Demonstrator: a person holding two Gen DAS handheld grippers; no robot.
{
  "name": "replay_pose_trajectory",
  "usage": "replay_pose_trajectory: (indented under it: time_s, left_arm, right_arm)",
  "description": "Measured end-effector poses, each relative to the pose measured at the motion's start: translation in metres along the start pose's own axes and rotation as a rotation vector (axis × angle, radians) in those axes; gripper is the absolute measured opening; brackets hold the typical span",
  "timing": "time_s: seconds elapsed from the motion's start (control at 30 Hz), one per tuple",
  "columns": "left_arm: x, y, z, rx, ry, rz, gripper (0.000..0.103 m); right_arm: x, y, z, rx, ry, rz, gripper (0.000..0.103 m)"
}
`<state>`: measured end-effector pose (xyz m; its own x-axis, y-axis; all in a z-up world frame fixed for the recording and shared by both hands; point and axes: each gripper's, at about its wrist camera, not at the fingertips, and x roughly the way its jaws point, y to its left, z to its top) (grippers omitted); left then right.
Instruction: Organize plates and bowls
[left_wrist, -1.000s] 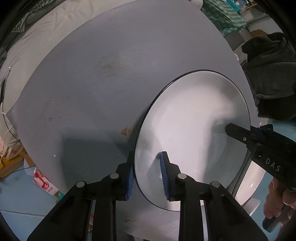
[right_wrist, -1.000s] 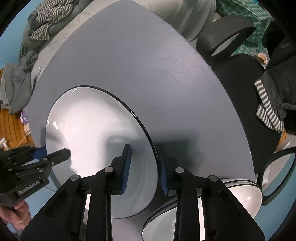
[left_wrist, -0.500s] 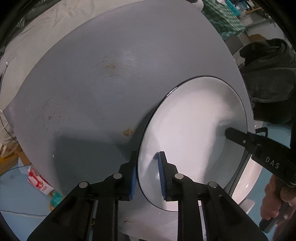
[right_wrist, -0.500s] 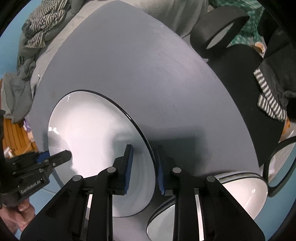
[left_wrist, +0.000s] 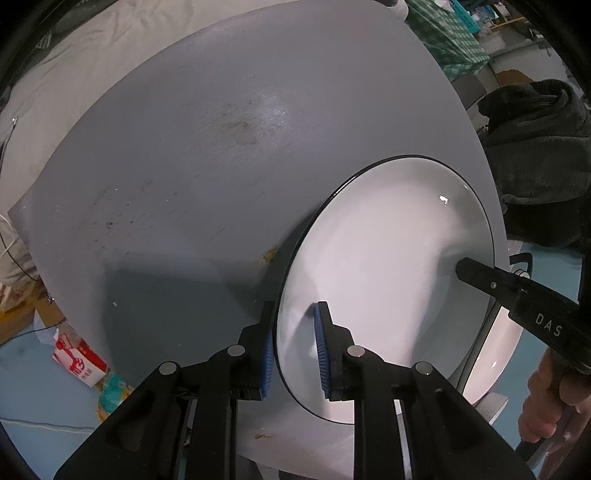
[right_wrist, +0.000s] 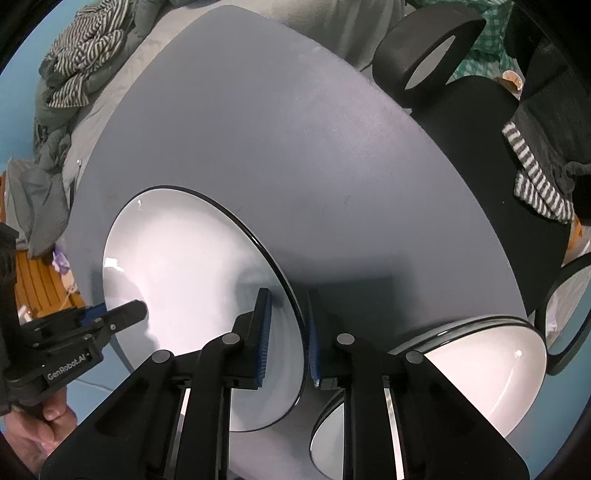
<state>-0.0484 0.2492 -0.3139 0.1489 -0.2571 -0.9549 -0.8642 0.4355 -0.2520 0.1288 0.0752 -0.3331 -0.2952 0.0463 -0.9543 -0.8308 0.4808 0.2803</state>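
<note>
1. Left wrist view: a large white plate (left_wrist: 384, 273) with a thin black rim lies on the round grey table (left_wrist: 207, 155), toward its right edge
2. The left gripper (left_wrist: 293, 354) straddles the plate's near left rim, one blue pad under the outside of the edge and the other on the white inner face; its jaws have just been closing, with that rim between them, and now look clamped on the plate
3. From the right of this view the right gripper's black finger (left_wrist: 487, 282) reaches over the plate's far rim, a hand (left_wrist: 543, 410) below it; a second white dish (left_wrist: 495, 354) shows just beyond that rim
4. A red and white carton (left_wrist: 79, 363) lies on the blue floor past the table's edge
5. Right wrist view: the right gripper (right_wrist: 288, 332) brackets the same plate (right_wrist: 192, 280) at its right rim, one pad inside, one outside; its jaws have just been closing on that rim and appear to grip it
6. The left gripper (right_wrist: 122, 315) holds the opposite rim at left
7. Two stacked white bowls (right_wrist: 476, 369) with black rims sit just right of the plate, at the table's near edge
8. A black chair (right_wrist: 476, 122) stands behind the table, with striped cloth (right_wrist: 535, 173) draped on it
</note>
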Motion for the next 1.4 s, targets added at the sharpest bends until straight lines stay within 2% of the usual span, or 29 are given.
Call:
replay_pose_trajectory:
  time_s: [0.8, 1.4]
  left_arm:
    - [-0.004, -0.021, 0.003, 0.066, 0.019, 0.015, 0.02]
    - [-0.027, -0.072, -0.004, 0.198, -0.005, 0.041, 0.02]
  right_arm:
    - [-0.015, 0.003, -0.026, 0.065, -0.03, -0.016, 0.016]
    - [-0.054, -0.015, -0.051, 0.138, -0.109, 0.004, 0.016]
